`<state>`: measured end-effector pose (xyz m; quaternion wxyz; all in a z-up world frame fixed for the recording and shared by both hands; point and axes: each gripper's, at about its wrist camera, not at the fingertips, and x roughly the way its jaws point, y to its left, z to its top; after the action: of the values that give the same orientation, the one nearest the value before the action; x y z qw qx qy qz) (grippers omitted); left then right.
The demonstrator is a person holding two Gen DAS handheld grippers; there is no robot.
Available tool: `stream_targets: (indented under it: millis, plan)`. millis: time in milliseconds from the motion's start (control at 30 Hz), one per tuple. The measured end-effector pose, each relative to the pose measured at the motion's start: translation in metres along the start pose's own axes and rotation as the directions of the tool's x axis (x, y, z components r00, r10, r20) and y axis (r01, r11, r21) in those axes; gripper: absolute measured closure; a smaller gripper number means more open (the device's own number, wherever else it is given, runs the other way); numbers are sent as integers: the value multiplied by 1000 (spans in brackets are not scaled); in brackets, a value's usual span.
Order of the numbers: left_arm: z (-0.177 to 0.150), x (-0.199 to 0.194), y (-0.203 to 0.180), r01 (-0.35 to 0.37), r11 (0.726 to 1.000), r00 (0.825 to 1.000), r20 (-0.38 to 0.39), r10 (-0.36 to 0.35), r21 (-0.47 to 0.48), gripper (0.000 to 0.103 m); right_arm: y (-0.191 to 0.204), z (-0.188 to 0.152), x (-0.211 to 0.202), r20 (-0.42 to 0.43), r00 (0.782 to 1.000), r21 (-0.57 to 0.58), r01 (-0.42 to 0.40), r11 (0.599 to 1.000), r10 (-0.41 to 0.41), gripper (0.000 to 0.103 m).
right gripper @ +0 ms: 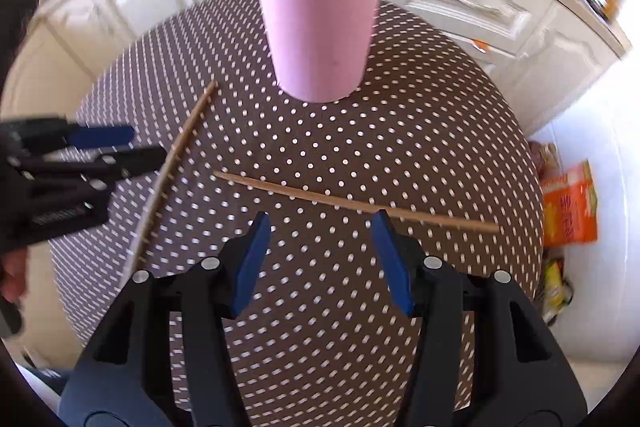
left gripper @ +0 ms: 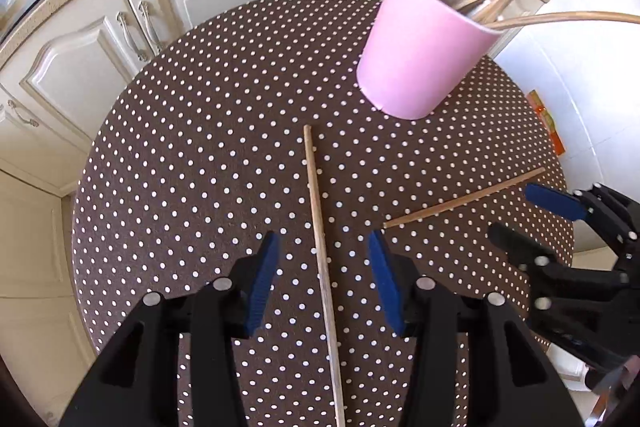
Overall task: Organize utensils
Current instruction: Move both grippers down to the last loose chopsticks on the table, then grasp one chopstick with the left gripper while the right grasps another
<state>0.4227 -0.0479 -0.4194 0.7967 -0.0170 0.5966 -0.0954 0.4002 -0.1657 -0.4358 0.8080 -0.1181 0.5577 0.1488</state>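
Pink cup (left gripper: 424,55) holds most chopsticks; two lie loose in front of cup: one (left gripper: 322,259) between left gripper (left gripper: 324,279)'s open, empty jaws, other (right gripper: 352,203) just beyond right gripper (right gripper: 320,263), also open, empty.

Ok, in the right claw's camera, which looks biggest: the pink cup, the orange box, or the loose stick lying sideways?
1. Pink cup: widest and tallest.
2. Orange box: smaller, but it sits farther off, beyond the table's edge, so its real size is unsure.
3. Loose stick: longest, yet very thin, so it covers least.
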Motion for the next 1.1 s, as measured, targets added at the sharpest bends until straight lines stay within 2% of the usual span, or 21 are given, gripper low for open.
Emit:
stream_targets:
  millis: [233, 433, 600, 733, 800, 867, 933, 1000, 1067, 1100]
  plan:
    - [7, 15, -1, -8, 1000, 1000, -17, 8, -24, 57, 3, 15, 34, -71, 997, -126, -11, 992, 2, 50]
    - [7, 17, 0, -10, 999, 1000, -23, 9, -39, 57, -3, 22, 49, -133, 990, -135, -56, 989, 38, 51]
    - [8, 20, 3, -15, 999, 999, -33, 13, -52, 57, -13, 39, 58, -163, 985, -120, -76, 990, 56, 73]
    - [8, 21, 3, -18, 999, 999, -40, 16, -51, 57, -24, 45, 58, -195, 977, -45, -94, 995, 83, 84]
    - [10, 24, 2, -21, 999, 998, -53, 19, -49, 57, -32, 47, 60, -218, 969, 32, -111, 993, 115, 89]
    - [11, 26, 1, -20, 999, 998, -59, 18, -47, 57, -43, 48, 63, -243, 952, 165, -151, 975, 189, 92]
    - [14, 29, -2, -23, 999, 997, -72, 20, -41, 57, -50, 49, 66, -259, 940, 232, -164, 959, 224, 94]
    - [16, 32, -3, -20, 999, 997, -80, 17, -35, 57, -53, 50, 68, -267, 931, 268, -177, 947, 249, 94]
    - [17, 36, -6, -26, 999, 996, -88, 24, -27, 58, -52, 53, 68, -264, 932, 257, -182, 949, 250, 94]
    - [18, 38, -7, -24, 999, 995, -99, 22, -24, 66, -50, 54, 68, -264, 932, 248, -182, 951, 247, 94]
